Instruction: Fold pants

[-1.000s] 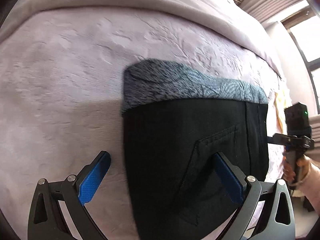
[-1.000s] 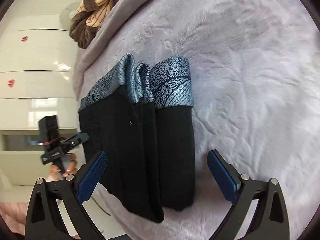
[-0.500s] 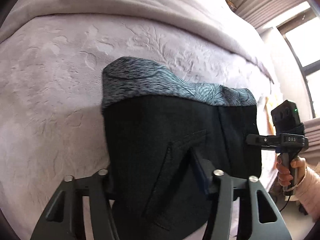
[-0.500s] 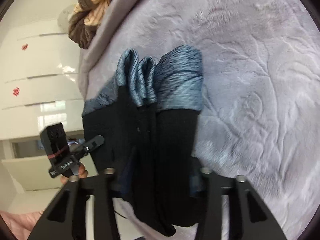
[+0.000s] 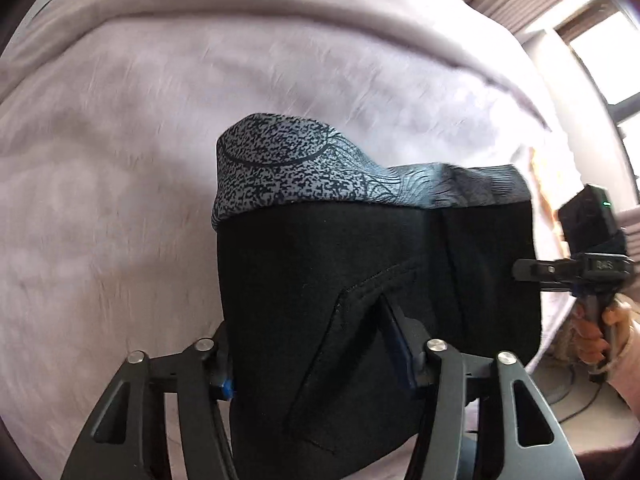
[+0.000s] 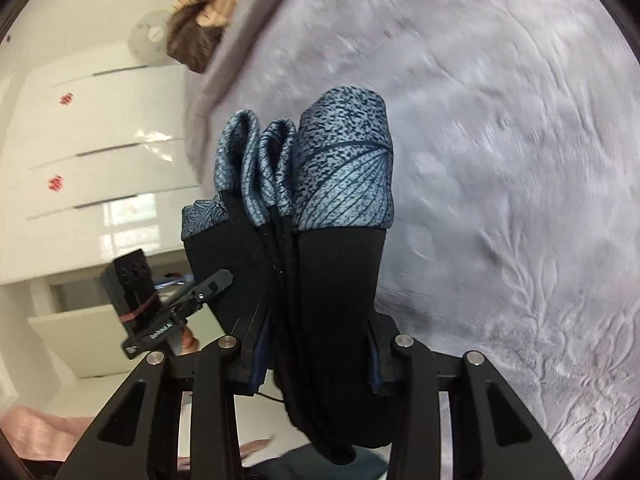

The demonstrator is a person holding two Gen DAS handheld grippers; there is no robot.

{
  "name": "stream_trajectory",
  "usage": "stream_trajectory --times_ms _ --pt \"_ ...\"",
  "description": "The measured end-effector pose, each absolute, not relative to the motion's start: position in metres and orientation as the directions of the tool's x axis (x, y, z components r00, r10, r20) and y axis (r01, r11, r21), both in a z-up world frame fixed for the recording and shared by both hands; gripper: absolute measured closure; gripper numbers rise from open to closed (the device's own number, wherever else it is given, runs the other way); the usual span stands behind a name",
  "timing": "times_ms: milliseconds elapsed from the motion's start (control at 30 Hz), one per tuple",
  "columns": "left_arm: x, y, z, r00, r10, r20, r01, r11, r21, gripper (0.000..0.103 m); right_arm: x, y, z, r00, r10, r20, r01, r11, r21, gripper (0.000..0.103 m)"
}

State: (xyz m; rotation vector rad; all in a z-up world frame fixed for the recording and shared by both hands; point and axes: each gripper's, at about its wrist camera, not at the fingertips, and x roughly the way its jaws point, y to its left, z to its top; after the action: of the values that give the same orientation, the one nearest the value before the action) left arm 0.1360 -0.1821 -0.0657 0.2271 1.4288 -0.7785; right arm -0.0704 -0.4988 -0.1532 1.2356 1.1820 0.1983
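The folded black pants [image 5: 360, 280] with a blue-grey patterned band [image 5: 304, 168] are held up above the lilac bed cover [image 5: 100, 200]. My left gripper [image 5: 316, 352] is shut on one edge of the bundle. My right gripper [image 6: 316, 356] is shut on the opposite edge of the pants [image 6: 332, 280], whose folded layers and patterned band [image 6: 344, 168] stand up in front of it. Each gripper shows in the other's view: the right one [image 5: 560, 272] at the right edge, the left one [image 6: 176, 308] at the left.
The lilac bed cover [image 6: 500, 160] fills most of both views. A brown and tan striped garment [image 6: 204, 12] lies at the bed's far end. White drawers [image 6: 80, 160] stand beside the bed. A window [image 5: 608, 56] is at the far right.
Both grippers went from open around the pants' edges to shut on them. The folded pants have since risen off the bed cover and hang between the grippers.
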Motion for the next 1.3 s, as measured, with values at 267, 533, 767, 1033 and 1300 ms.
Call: stream_trajectory --times_ms 267,533,767,1033,1300 --pt "0.143 -0.173 -0.074 0.03 -0.306 -0.952 0.559 0.795 -0.238 0.015 -0.07 -0.494 -0.147 0.356 0.538 -0.764 0.498 0.583 0.642 0.032" --pt "0.131 -0.159 -0.031 0.183 -0.22 -0.958 0.562 0.823 -0.082 0.015 -0.096 -0.497 -0.108 0.372 0.434 -0.821 0.523 0.632 0.571 0.031" --pt "0.12 -0.189 -0.001 0.242 -0.298 -0.924 0.607 0.789 -0.095 0.015 -0.104 -0.479 -0.068 0.478 0.336 -0.811 0.494 0.661 0.565 0.055" --pt "0.136 -0.221 -0.063 0.208 -0.203 -0.957 0.641 0.767 -0.023 0.014 -0.067 -0.449 -0.102 0.341 0.32 -0.884 0.495 0.739 0.458 0.071" --pt "0.149 -0.21 -0.08 0.146 -0.192 -0.97 0.591 0.804 -0.07 0.0 -0.068 -0.456 -0.112 0.339 0.319 -0.885 0.52 0.72 0.459 0.07"
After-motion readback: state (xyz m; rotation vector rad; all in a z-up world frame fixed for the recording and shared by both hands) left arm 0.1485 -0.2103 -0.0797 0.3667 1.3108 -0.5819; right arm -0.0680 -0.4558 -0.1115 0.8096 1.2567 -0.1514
